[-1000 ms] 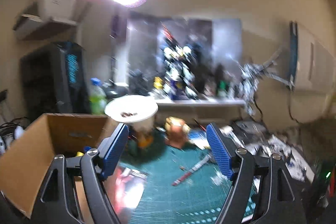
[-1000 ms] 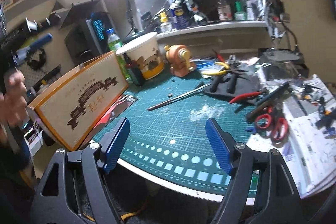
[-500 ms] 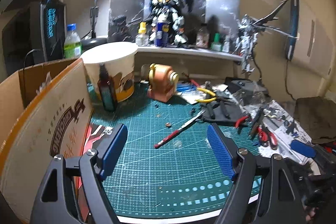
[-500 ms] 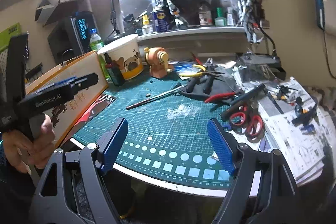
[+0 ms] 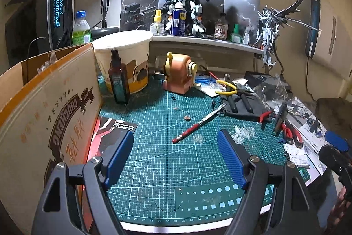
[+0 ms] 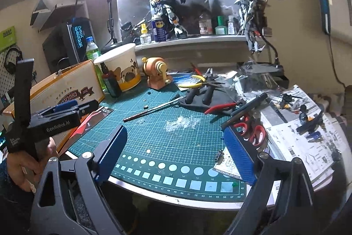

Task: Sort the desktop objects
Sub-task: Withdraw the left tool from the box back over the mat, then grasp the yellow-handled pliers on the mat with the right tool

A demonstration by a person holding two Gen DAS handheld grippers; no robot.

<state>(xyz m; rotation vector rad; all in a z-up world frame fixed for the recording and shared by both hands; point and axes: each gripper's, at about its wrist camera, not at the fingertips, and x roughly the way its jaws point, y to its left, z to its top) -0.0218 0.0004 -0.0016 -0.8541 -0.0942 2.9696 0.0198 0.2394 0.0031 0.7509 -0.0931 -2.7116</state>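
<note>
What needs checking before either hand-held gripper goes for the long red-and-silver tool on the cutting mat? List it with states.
1. Left hand-held gripper empty, jaws apart: ok.
2. Right hand-held gripper empty, jaws opening: ok.
3. Long tool lying free on the cutting mat, nothing on top: ok.
4. Tool's far tip clear of the black-handled pliers: cannot tell, they lie close.
5. Cardboard box open on top to receive items: ok.
6. Mat free of scraps near the tool: not ok, bits lie beside it.

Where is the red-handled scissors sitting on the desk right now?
The red-handled scissors lie at the right edge of the green cutting mat, beside the printed instruction sheets. In the right wrist view they sit just beyond the right finger, near a black pen-like tool.
</note>
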